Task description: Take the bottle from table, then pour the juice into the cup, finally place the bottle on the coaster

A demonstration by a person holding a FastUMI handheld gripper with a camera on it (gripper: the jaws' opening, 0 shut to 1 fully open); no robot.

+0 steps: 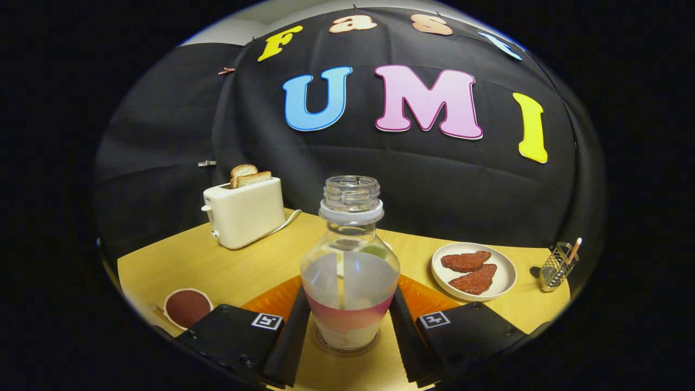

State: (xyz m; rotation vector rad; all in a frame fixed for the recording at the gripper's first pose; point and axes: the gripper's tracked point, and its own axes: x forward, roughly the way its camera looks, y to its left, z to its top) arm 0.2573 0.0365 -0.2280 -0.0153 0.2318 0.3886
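- at the far left of the worktop (179, 260), beside the left finger's mount, we see a cup (187, 307) with dark reddish liquid in it.
- behind it, towards the booth's wall, stands a cream toaster (244, 214) with two slices of toast (250, 176) sticking up from its slots and a cord trailing off to the right.
- between the fingers of our claw (348, 331) stands the bottle (350, 271), upright and uncapped, with a little pinkish and pale juice left in its bottom.
- both fingers lie against the bottle's sides, so the claw looks pinched on it, low on the body.
- the bottle's base sits on a round coaster (347, 347), and an orange mat (429, 296) shows behind the fingers on either side.
- to the right we see a white plate (502, 279) with two reddish-brown pieces of food.
- furthest right sits a small wire holder (558, 266) with a stick in it.
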